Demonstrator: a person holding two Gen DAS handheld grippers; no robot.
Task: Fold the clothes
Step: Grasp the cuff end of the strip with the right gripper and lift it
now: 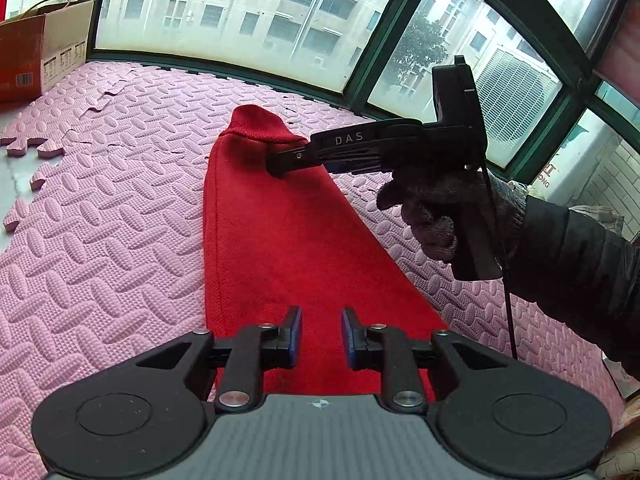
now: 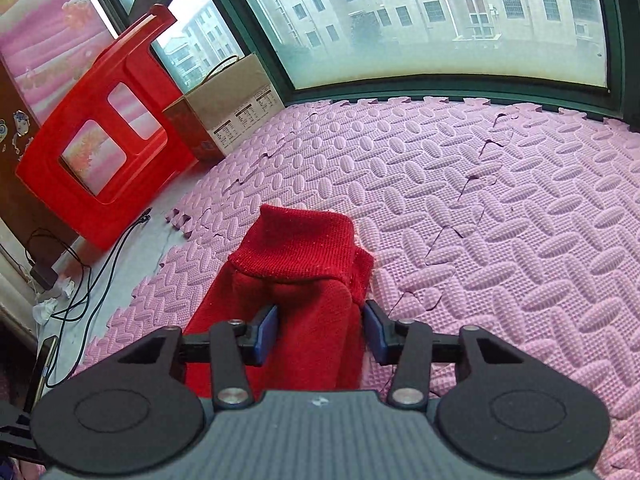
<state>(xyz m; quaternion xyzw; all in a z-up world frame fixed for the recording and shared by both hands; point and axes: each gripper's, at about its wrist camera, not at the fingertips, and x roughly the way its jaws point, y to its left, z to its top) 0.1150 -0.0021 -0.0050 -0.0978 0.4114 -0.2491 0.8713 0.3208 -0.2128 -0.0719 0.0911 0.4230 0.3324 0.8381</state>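
A red knit garment [image 1: 276,248] lies as a long narrow strip on the pink foam mat [image 1: 100,240], its ribbed end [image 1: 256,124] pointing at the window. My left gripper [image 1: 321,336] hovers open over the near end of the strip, with nothing between its pads. A gloved hand [image 1: 432,216] holds my right gripper [image 1: 280,164] at the far end, just below the ribbed part. In the right wrist view that gripper [image 2: 320,334] stands open and wide, and a raised fold of the red garment [image 2: 316,320] sits between its blue pads. The ribbed end [image 2: 304,240] lies just beyond.
A cardboard box [image 1: 36,56] stands at the mat's far left corner, next to a tipped red plastic stool [image 2: 108,136]. Cables [image 2: 80,280] and a phone [image 2: 44,364] lie on the bare floor left of the mat. Green-framed windows [image 1: 224,64] close off the far side.
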